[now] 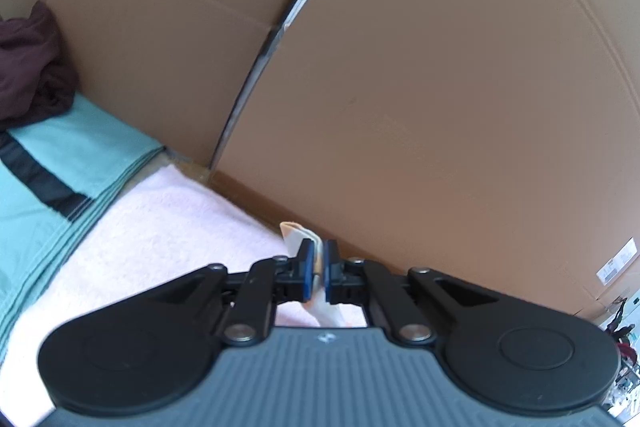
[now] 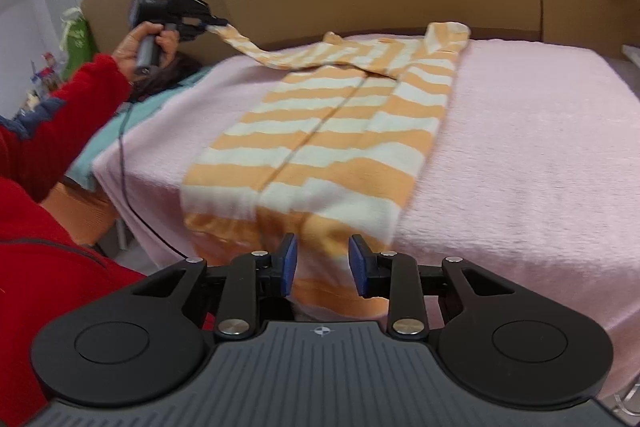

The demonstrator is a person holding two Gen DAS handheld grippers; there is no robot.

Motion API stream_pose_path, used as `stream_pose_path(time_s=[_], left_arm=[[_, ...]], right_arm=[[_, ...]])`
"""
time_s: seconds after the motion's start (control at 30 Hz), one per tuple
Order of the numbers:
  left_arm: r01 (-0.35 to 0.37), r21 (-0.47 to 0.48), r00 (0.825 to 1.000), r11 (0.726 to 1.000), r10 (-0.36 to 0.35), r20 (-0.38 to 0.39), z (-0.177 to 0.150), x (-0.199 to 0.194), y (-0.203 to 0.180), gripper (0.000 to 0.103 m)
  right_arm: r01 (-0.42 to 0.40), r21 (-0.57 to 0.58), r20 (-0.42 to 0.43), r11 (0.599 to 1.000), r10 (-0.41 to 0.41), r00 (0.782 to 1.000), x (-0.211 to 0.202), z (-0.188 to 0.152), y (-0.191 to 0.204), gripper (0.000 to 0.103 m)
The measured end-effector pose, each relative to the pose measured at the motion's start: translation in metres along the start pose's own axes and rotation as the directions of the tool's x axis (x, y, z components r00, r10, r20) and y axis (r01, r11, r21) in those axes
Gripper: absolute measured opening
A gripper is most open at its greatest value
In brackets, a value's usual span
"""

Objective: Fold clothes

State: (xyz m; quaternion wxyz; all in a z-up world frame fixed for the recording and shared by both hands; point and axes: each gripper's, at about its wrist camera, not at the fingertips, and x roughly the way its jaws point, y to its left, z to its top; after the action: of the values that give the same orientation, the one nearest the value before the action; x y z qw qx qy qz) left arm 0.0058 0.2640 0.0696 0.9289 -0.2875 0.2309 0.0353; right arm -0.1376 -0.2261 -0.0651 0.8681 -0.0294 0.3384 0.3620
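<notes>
Right gripper nearest, at 6 o'clock: fingers parted, shirt hem lying between the pads but not pressed by either. Shirt itself flat, lengthwise on the pink blanket, hem drooping over the near edge, collar end far off at 12 o'clock. Left gripper clamped shut on the sleeve tip, holding it up off the blanket at 10 o'clock in the right view, a hand around the handle.

Risks, as judged:
- With nothing pinning the hem, any pull on the sleeve likely to drag the whole shirt toward 10 o'clock and skew it.
- Hem already over the edge; may slide further off under its own weight.
- Only a thin tip of sleeve in the left fingers, so could slip out mid-fold and land crooked.
- Cable hanging along the 9 o'clock edge; could snag the blanket or the red sleeve.

Hard to make out:
- Desk or bed under the blanket: cannot tell.
- Lowest part of the hem hidden behind the right gripper body.
- Shirt's other sleeve seemingly folded in near 1 o'clock, not clear.
- Left view mostly filled by cardboard; teal cloth and a dark garment cut off at 9 o'clock.
- Motion blur over stripes near the hem.
</notes>
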Motion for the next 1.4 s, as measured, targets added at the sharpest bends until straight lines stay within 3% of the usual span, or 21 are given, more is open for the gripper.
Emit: stream_pose_path(time_s=[0.17, 0.2, 0.23, 0.43, 0.57, 0.6, 0.73, 0.8, 0.87, 0.9, 1.0, 1.13, 1.2, 1.23, 1.4], left_arm=[[-0.006, -0.031, 0.999, 1.0, 0.004, -0.041, -0.014, 0.01, 0.01, 0.0], [-0.006, -0.03, 0.999, 1.0, 0.005, -0.045, -0.016, 0.01, 0.01, 0.0], [-0.007, -0.028, 0.999, 1.0, 0.005, -0.049, -0.018, 0.009, 0.01, 0.0], [0.005, -0.029, 0.999, 1.0, -0.007, -0.048, -0.023, 0.003, 0.012, 0.0], [-0.011, -0.022, 0.999, 1.0, 0.01, -0.048, -0.025, 0.007, 0.016, 0.0], [-0.015, -0.018, 0.999, 1.0, 0.014, -0.044, -0.025, 0.006, 0.016, 0.0], [-0.025, -0.039, 0.999, 0.999, 0.024, -0.037, -0.023, 0.008, 0.022, 0.0], [-0.024, -0.047, 0.999, 0.999, 0.022, -0.036, -0.022, 0.009, 0.024, 0.0], [-0.018, -0.042, 0.999, 0.999, 0.016, -0.035, -0.022, 0.008, 0.023, 0.0], [-0.014, -0.038, 0.999, 0.999, 0.013, -0.035, -0.023, 0.007, 0.022, 0.0], [-0.006, -0.037, 1.0, 0.999, 0.005, -0.031, -0.021, 0.004, 0.023, 0.0], [0.004, -0.047, 1.0, 0.999, -0.005, -0.029, -0.019, 0.003, 0.024, 0.0], [0.009, -0.048, 0.999, 0.999, -0.01, -0.031, -0.019, 0.003, 0.024, 0.0], [0.012, -0.048, 0.999, 0.999, -0.013, -0.031, -0.019, 0.002, 0.023, 0.0], [0.04, -0.048, 0.999, 0.998, -0.041, -0.013, -0.016, -0.003, 0.021, 0.0]], right_arm=[[0.028, 0.014, -0.039, 0.999, -0.028, 0.999, 0.024, -0.018, -0.009, 0.03], [0.021, 0.013, -0.057, 1.0, -0.02, 0.998, 0.027, -0.02, -0.009, 0.025], [0.012, 0.011, -0.078, 1.0, -0.011, 0.997, 0.03, -0.022, -0.009, 0.008], [-0.074, -0.022, -0.142, 0.997, 0.071, 0.987, 0.024, -0.032, 0.006, 0.008], [-0.008, -0.074, -0.259, 0.997, -0.011, 0.966, 0.034, -0.034, 0.006, 0.016], [0.007, -0.11, -0.257, 0.994, -0.036, 0.966, 0.03, -0.032, 0.007, 0.016], [-0.055, -0.06, -0.044, 0.997, 0.053, 0.998, 0.004, -0.003, 0.01, 0.017], [-0.094, -0.036, 0.071, 0.995, 0.097, 0.993, -0.009, 0.012, 0.011, 0.026], [-0.096, -0.043, 0.125, 0.994, 0.101, 0.987, -0.001, 0.023, 0.019, 0.032], [-0.07, -0.065, 0.114, 0.995, 0.077, 0.991, 0.006, 0.024, 0.024, 0.038], [0.017, -0.143, 0.063, 0.99, -0.008, 0.998, 0.026, 0.022, 0.04, 0.039], [0.138, -0.243, 0.121, 0.96, -0.111, 0.986, 0.036, 0.015, 0.049, 0.039], [0.12, -0.207, 0.122, 0.971, -0.096, 0.988, 0.035, 0.017, 0.043, 0.028], [0.109, -0.189, 0.117, 0.976, -0.088, 0.989, 0.033, 0.019, 0.039, 0.01], [0.077, -0.226, 0.068, 0.971, -0.063, 0.996, 0.021, 0.02, 0.041, 0.008]])
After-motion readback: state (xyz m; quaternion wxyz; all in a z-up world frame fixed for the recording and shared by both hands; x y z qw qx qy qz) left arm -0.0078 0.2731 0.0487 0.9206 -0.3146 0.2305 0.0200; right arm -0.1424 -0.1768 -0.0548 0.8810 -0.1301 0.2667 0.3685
